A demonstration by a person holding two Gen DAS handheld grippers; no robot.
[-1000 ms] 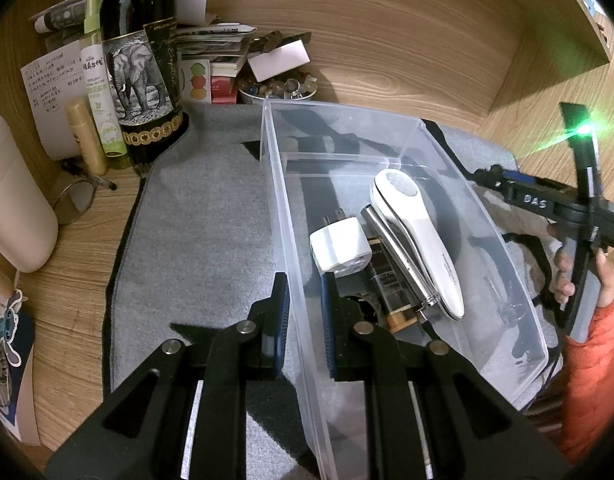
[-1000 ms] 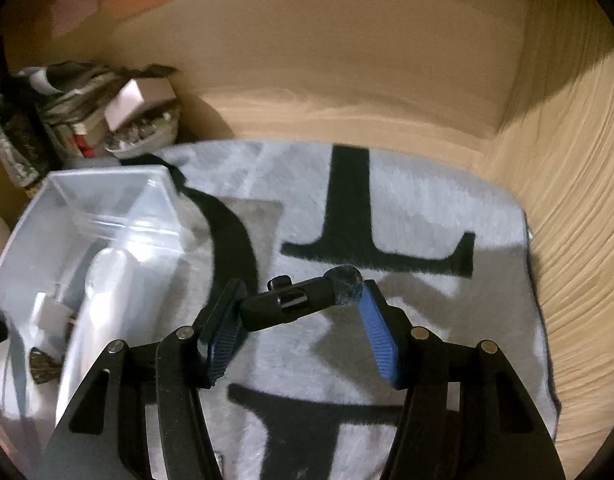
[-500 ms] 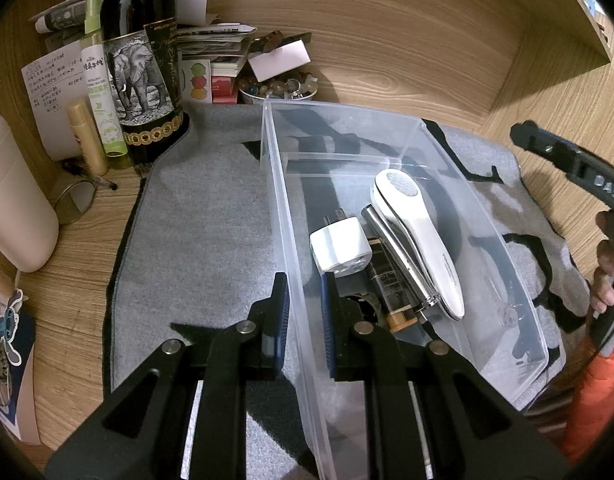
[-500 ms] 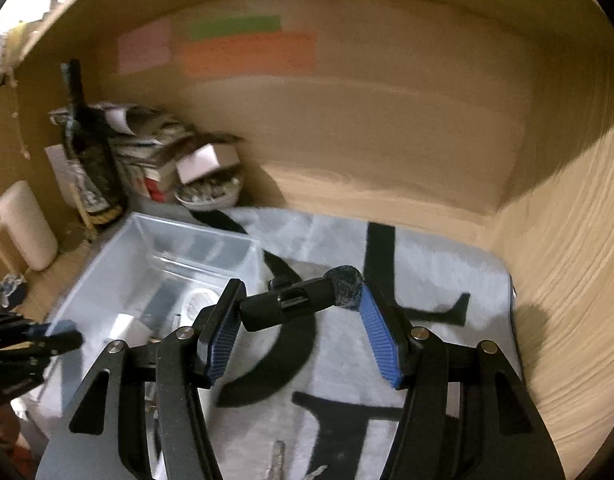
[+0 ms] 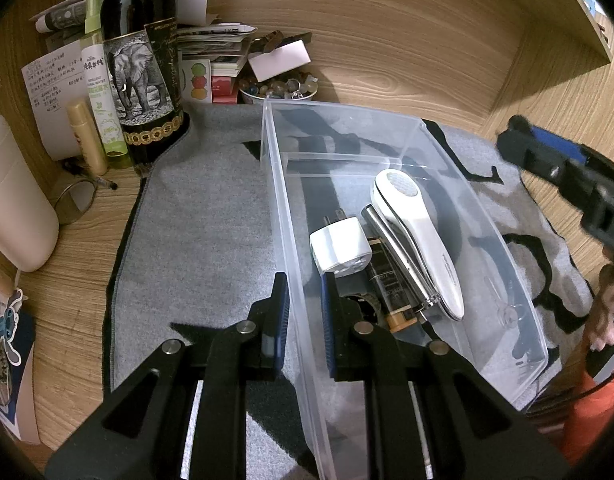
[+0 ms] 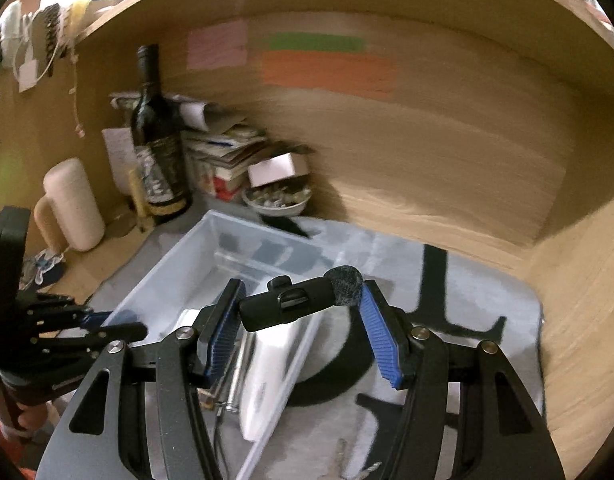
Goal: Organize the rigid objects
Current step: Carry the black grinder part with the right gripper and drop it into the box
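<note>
The left gripper (image 5: pixel 303 308) is pinching the near wall of the clear bin (image 5: pixel 519 280) between narrow fingers. The right gripper (image 6: pixel 303 330) is holding a black clip-on microphone (image 6: pixel 291 306) crosswise above the bin, whose white massager (image 5: pixel 417 236) is lying at 1 o'clock from the left fingers.

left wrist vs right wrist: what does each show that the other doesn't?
Left wrist only: the left gripper clamped on the bin wall, the white charger and a brown-capped battery inside, and a green spray bottle.

Right wrist only: the right gripper shut on a black clip-like item, keys on the mat, and green and pink wall notes.

Both: bin, white handheld device, wine bottle, bead bowl, grey mat.
</note>
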